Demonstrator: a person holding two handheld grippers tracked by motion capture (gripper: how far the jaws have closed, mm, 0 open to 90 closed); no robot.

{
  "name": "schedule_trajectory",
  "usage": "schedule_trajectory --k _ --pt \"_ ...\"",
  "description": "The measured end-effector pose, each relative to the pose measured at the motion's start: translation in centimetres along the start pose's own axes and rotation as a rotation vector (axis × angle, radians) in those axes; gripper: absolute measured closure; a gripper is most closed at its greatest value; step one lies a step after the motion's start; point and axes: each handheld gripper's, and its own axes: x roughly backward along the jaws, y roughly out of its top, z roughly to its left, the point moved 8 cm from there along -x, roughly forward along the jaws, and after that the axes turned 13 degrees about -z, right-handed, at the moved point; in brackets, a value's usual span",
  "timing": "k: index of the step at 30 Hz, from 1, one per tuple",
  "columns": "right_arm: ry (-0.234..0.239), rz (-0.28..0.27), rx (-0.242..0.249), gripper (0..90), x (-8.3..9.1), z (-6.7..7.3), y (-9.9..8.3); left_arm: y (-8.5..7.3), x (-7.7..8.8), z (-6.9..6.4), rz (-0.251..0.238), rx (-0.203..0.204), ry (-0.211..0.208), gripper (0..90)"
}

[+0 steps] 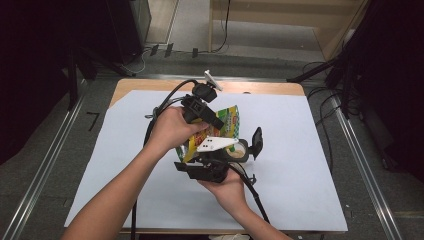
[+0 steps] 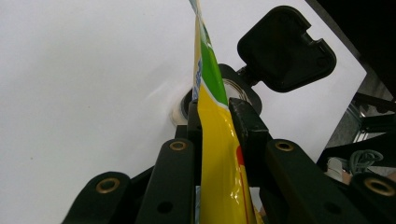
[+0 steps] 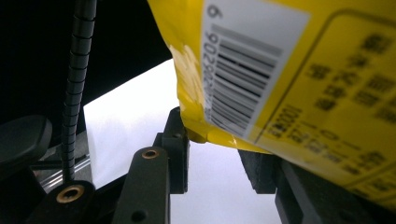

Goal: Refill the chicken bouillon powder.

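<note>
A: How do the left gripper (image 2: 215, 116) jaws stand?

B: Clamped on the edge of the yellow snack pouch (image 2: 219, 163), which is held above the white table sheet (image 1: 300, 165).

A: And the right gripper (image 3: 217, 154)?

B: Its jaws stand apart; the pouch's barcoded corner hangs between them, unpressed.

A: What lies beyond?

B: A clear jar (image 1: 239, 150) under the pouch, with its black lid (image 2: 286, 49) hinged open.

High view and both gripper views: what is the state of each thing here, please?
Bag, lifted off the table, pinched between jaws.
Left gripper, shut on the bag.
Right gripper, open, the bag's corner above its jaws.
Jar, on the white sheet, open.
Lid, swung up, attached to the jar.
</note>
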Motion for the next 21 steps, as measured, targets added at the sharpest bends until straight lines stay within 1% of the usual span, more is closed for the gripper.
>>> schedule_trajectory --k 7,12,21 --pt "-0.002 0.004 0.0 66.9 -0.03 0.01 -0.08 0.0 -0.04 -0.03 0.003 0.002 -0.004 79.8" --pt "0.001 -0.001 0.001 67.0 0.05 0.04 0.05 0.08 -0.1 0.17 0.001 0.015 -0.01 79.9" --pt "0.002 -0.003 0.001 66.9 0.12 0.13 0.2 0.13 -0.16 0.45 0.002 0.026 -0.015 79.4"
